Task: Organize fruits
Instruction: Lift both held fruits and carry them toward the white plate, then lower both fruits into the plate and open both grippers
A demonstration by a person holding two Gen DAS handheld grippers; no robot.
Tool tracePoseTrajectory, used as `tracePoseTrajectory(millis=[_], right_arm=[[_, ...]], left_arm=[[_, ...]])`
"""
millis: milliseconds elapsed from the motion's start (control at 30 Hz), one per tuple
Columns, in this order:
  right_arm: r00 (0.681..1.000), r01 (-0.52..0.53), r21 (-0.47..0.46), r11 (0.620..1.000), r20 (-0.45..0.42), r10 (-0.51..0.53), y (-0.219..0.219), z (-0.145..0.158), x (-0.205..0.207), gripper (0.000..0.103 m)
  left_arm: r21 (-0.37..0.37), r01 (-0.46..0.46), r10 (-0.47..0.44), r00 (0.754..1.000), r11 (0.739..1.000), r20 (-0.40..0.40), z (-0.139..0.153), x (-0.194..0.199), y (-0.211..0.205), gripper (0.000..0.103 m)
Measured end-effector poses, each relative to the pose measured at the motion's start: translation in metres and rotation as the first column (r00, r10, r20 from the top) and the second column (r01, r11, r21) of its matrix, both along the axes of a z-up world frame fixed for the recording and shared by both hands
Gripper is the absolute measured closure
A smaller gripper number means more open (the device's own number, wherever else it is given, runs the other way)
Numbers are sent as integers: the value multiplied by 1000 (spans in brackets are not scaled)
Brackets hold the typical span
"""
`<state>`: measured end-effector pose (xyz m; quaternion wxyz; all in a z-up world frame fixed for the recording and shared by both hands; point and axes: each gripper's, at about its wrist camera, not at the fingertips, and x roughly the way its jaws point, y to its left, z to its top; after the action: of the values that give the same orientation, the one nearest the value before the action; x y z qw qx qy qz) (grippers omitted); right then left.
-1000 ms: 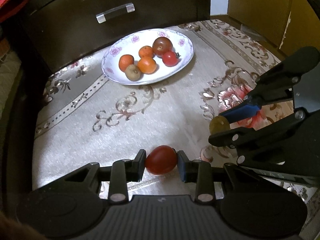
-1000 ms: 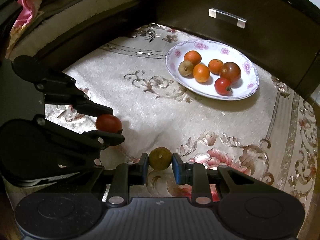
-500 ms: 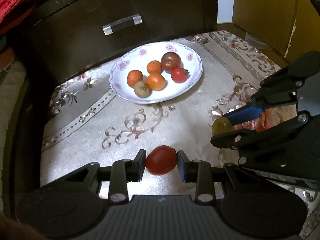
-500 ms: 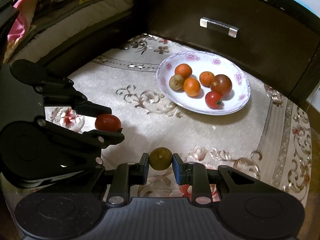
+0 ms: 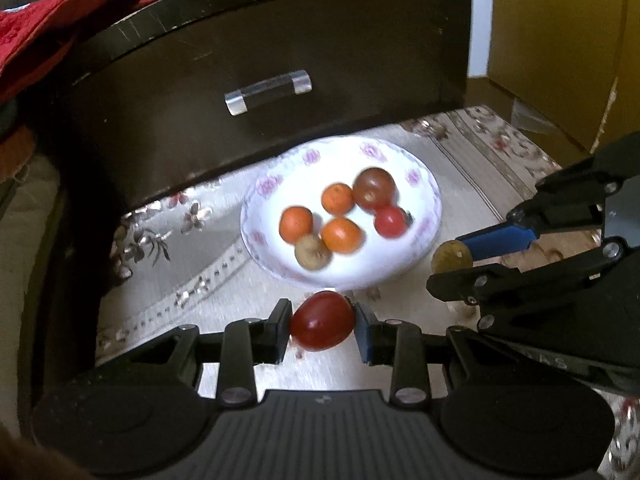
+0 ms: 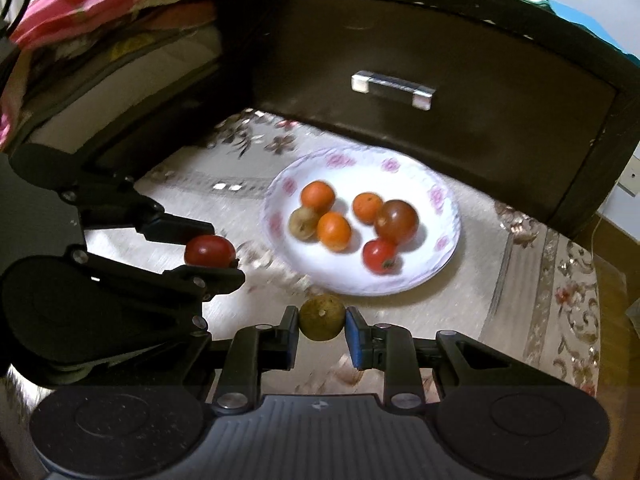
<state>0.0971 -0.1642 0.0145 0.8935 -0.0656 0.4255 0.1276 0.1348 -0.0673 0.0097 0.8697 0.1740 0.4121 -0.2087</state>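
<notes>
My left gripper [image 5: 322, 326] is shut on a red tomato [image 5: 322, 325], held above the rug just short of the white flowered plate [image 5: 424, 236]. The tomato also shows in the right wrist view [image 6: 209, 251]. My right gripper [image 6: 322, 323] is shut on a small olive-brown fruit [image 6: 322, 317], also near the plate's front rim [image 6: 448, 248]; it shows in the left wrist view [image 5: 452, 256]. The plate holds several fruits: three oranges, a dark tomato [image 5: 373, 188], a red tomato [image 5: 390, 221] and a brownish fruit [image 5: 312, 252].
The plate sits on a beige flowered rug [image 5: 168, 280]. A dark cabinet with a clear drawer handle [image 5: 268, 92] stands right behind the plate. Red cloth [image 5: 48, 36] lies on top at the left. A yellow-brown wall or box [image 5: 560, 40] is at the right.
Both grippers have moved forward toward the plate with their fruits still held. The plate now appears larger and closer in both views.
</notes>
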Motion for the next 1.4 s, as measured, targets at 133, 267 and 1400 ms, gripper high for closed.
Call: tracePoseTrajectory(millis=[133, 267, 1400], right_arm=[[1000, 20, 12, 1000, 5, -20, -6, 0, 15, 80], [999, 32, 10, 999, 2, -32, -10, -3, 27, 80], [995, 101, 36, 994, 11, -102, -34, -19, 83, 79]], left_arm=[[-5, -10, 10, 1000, 1000, 3, -2, 14, -4, 64], [-3, -15, 15, 1000, 1000, 3, -7, 25, -9, 64], [-49, -37, 38, 999, 998, 11, -23, 88, -27, 66]])
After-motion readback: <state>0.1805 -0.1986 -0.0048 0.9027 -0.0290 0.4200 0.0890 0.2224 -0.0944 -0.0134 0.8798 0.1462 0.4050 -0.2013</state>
